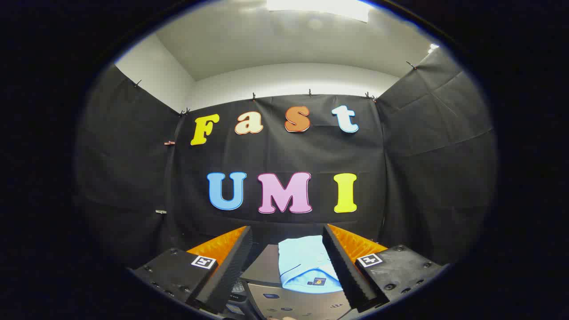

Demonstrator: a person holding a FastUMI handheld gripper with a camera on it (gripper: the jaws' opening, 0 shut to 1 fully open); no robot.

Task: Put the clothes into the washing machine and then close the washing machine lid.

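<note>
The clothes [306,262], a folded light blue garment with a small dark tag near its collar, are lying flat on top of a dark grey machine [293,304] that is probably the washing machine, just ahead of the gripper [286,266] and showing in the gap between its two fingers, closer to the right finger than to the left; nothing is touching the garment, so the task is judged to be at its very start, with the pickup not yet made and the lid step well off.

The gripper's fingers are standing wide apart with nothing between their pads; the right finger [344,266] is overlapping the garment's right edge in the view, though whether it is actually touching the cloth cannot be told.

The gripper is being held roughly level and aimed forward at the booth's black cloth wall [426,178], riding above the garment rather than pointing down at it; a sliver of what may be a hand is showing under the fingers, too small to be sure of.

The next move is calling for a downward tilt and a small shift to the right, so that both fingers are straddling a fold of the cloth before closing; the limp fabric is likely to sag or unfold on lifting, so a deep pinch is looking wiser than an edge grab.
</note>
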